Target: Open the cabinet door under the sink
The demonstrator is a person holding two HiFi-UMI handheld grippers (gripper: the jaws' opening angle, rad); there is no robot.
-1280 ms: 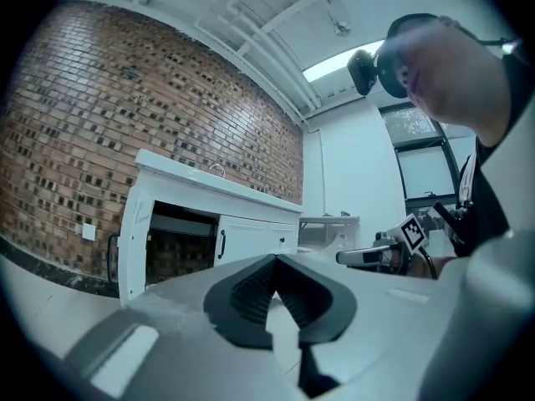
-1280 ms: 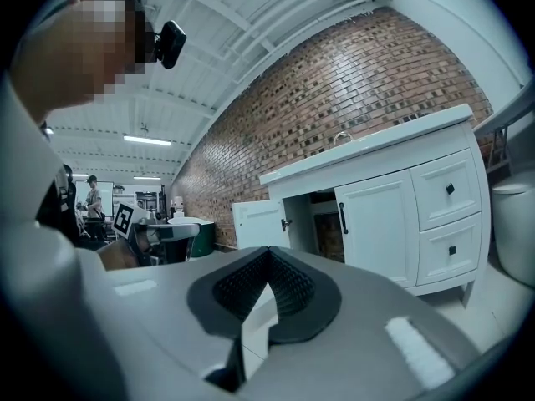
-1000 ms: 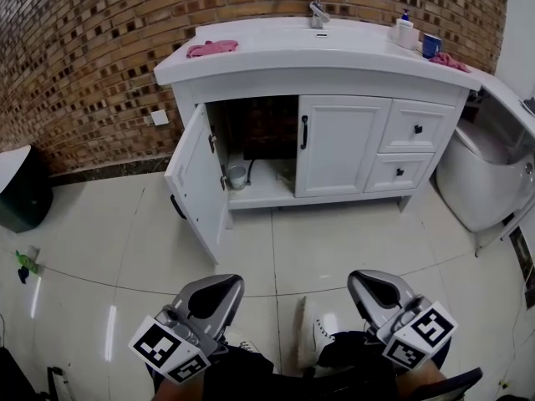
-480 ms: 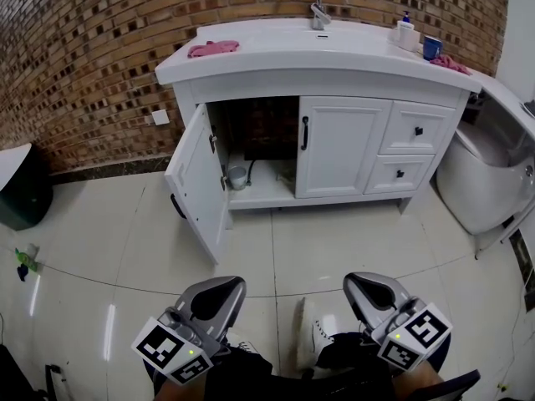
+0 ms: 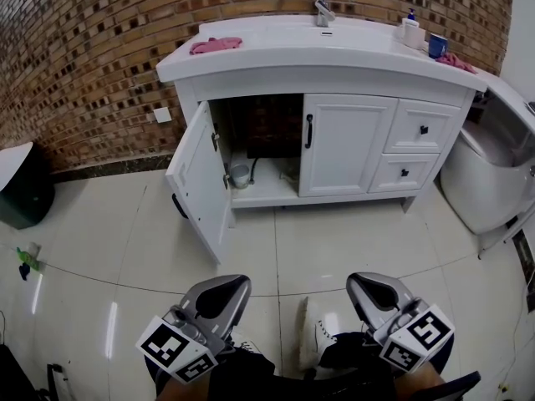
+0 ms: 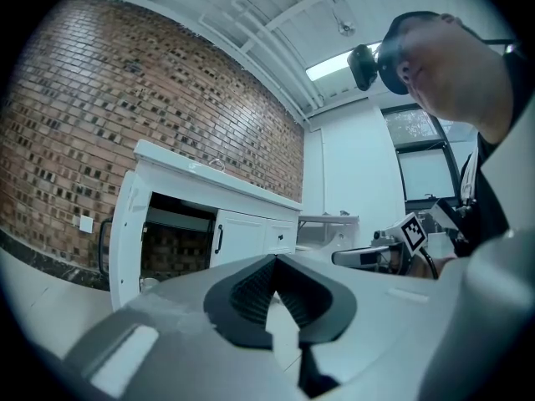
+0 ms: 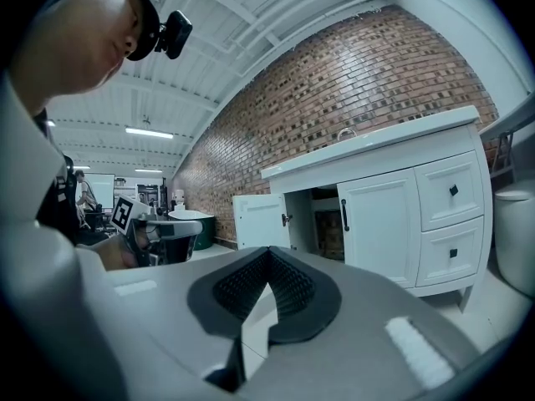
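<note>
The white sink cabinet (image 5: 251, 86) stands against the brown brick wall (image 5: 84, 48), on the far side of the glossy tiled floor (image 5: 334, 241). Its white left cabinet door (image 5: 199, 182) already hangs wide open, swung out to the left. The right door (image 5: 347, 144), with a black bar handle, is closed. In the open compartment a small grey cup (image 5: 240, 175) sits on the bottom shelf beside a dark pipe; I cannot make out what it holds. On the countertop a pink cloth (image 5: 215, 46) lies left of the chrome tap (image 5: 318, 2). A white pump bottle (image 5: 408, 30) and a blue mug (image 5: 435, 46) stand at the right end, and the bottle's print is too small to read.

Near the person, the left gripper (image 5: 219, 297) and right gripper (image 5: 374, 292) hover low, well apart from the cabinet. Each has its jaws pressed together on nothing. Only the gripper views show a ceiling strip light (image 7: 150, 132). A marker cube (image 5: 174, 349) carries black-and-white squares.
</note>
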